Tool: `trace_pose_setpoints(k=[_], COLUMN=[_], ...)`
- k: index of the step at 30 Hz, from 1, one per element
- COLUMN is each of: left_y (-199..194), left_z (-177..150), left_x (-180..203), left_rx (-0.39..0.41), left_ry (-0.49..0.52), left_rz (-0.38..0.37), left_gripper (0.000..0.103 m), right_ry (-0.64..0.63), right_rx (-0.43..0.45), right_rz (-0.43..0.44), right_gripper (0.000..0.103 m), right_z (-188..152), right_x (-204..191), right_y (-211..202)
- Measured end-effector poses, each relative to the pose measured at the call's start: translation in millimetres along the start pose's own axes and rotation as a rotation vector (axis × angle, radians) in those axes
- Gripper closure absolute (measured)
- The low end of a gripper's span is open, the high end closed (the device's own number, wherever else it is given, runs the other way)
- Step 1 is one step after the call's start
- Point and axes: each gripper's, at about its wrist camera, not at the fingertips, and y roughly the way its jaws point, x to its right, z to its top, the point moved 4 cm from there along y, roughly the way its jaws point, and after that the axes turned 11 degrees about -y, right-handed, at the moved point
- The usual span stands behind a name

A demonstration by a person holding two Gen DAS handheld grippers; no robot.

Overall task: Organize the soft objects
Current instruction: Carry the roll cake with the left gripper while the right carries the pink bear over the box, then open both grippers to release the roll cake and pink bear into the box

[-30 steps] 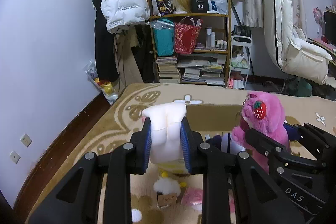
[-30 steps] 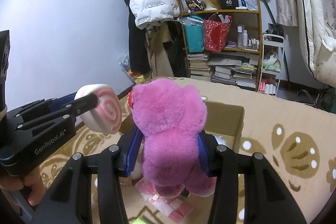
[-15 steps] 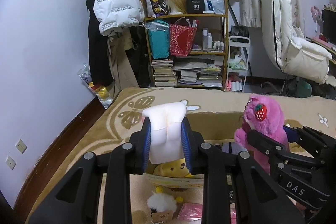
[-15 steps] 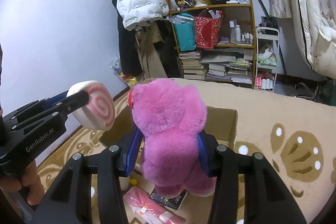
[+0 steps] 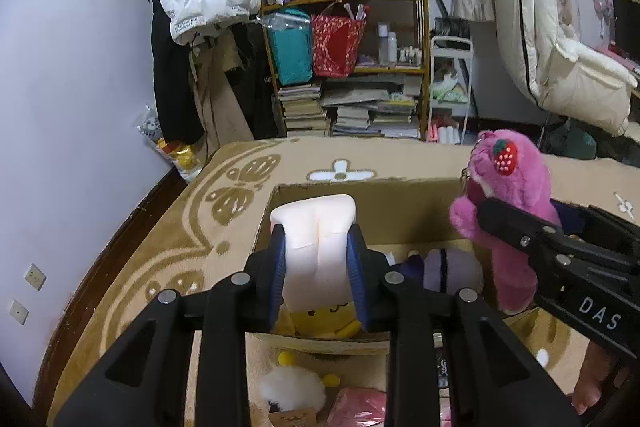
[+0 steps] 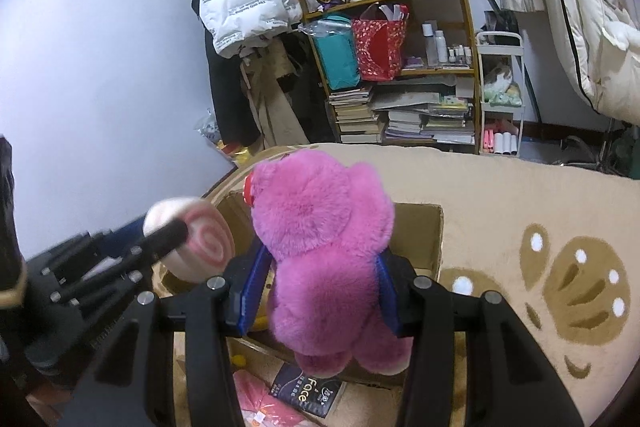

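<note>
We are seeing the cardboard box [image 6: 416, 231] only in part: the pink bear [image 6: 324, 251] is hiding most of its inside, and the swirl plush [image 6: 192, 239] is blurring at left. The yellow toy [image 5: 324, 319] is lying half hidden behind the left gripper [image 5: 320, 275].

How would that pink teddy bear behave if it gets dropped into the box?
The pink teddy bear looks soft: its fur bulges around the right tool pinching it. It would probably land quietly, flop over and not roll or break.
</note>
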Motion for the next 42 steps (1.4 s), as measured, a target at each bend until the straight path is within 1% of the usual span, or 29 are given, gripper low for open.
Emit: trace_pose_setpoints(k=[5, 8, 9, 10, 11, 12, 13, 14, 15, 16, 17, 18, 19, 21, 24, 26, 29, 34, 37, 42], left_y=[8, 11, 11, 12, 10, 6, 1, -1, -4, -7, -9, -12, -14, -20, -30, -37, -46, -59, -65, -73], left_z=[-4, -6, -6, -6, -5, -3, -1, 1, 2, 4, 5, 6, 7, 7, 6, 3, -1, -10, -16, -28], left_x=[-5, -8, -8, -9, -11, -13, -15, -15, -17, -19, -20, -23, -24, -30, -39, -43, -48, -51, -52, -48], left_rx=[-0.031, -0.048, -0.053, -0.056, -0.049, -0.021, 0.009, 0.018, 0.02, 0.015, 0.014, 0.017, 0.022, 0.033, 0.027, 0.019, 0.014, -0.022, -0.039, -0.071], left_ry=[-0.022, -0.021, -0.022, -0.027, -0.035, -0.044, -0.048, -0.048, -0.051, -0.057, -0.062, -0.067, -0.071, -0.078, -0.079, -0.075, -0.065, -0.073, -0.069, -0.025], left_rz=[0.019, 0.029, 0.031, 0.035, 0.044, 0.06, 0.069, 0.069, 0.064, 0.06, 0.062, 0.069, 0.078, 0.101, 0.105, 0.103, 0.145, 0.11, 0.105, 0.11], left_gripper=[0.073, 0.069, 0.066, 0.052, 0.042, 0.027, 0.022, 0.022, 0.019, 0.015, 0.013, 0.009, 0.005, 0.004, 0.003, 0.003, 0.002, 0.002, 0.002, 0.002], right_ry=[0.011, 0.026, 0.029, 0.033, 0.038, 0.046, 0.057, 0.064, 0.074, 0.083, 0.085, 0.087, 0.089, 0.09, 0.082, 0.062, 0.043, 0.01, -0.018, -0.04], right_rx=[-0.028, -0.035, -0.038, -0.04, -0.041, -0.042, -0.044, -0.047, -0.048, -0.047, -0.044, -0.042, -0.038, -0.035, -0.024, -0.032, -0.044, -0.062, -0.077, -0.094], right_rz=[-0.011, -0.021, -0.021, -0.022, -0.022, -0.021, -0.013, -0.007, -0.001, 0.003, 0.004, 0.003, 0.003, 0.006, -0.005, -0.013, -0.017, -0.011, -0.009, -0.005], right_gripper=[0.049, 0.048, 0.046, 0.043, 0.037, 0.031, 0.029, 0.026, 0.022, 0.019, 0.013, 0.01, 0.009, 0.0, 0.0, 0.0, 0.0, 0.0, 0.0, 0.0], right_z=[-6, -9, -9, -10, -10, -11, -12, -12, -13, -14, -14, -15, -15, -16, -17, -19, -21, -29, -33, -42], right_x=[4, 10, 11, 12, 13, 14, 15, 16, 17, 18, 18, 18, 18, 17, 14, 10, 5, -9, -19, -31], right_y=[8, 10, 10, 9, 7, 5, 3, 2, -1, -4, -7, -9, -11, -15, -22, -27, -32, -45, -51, -58])
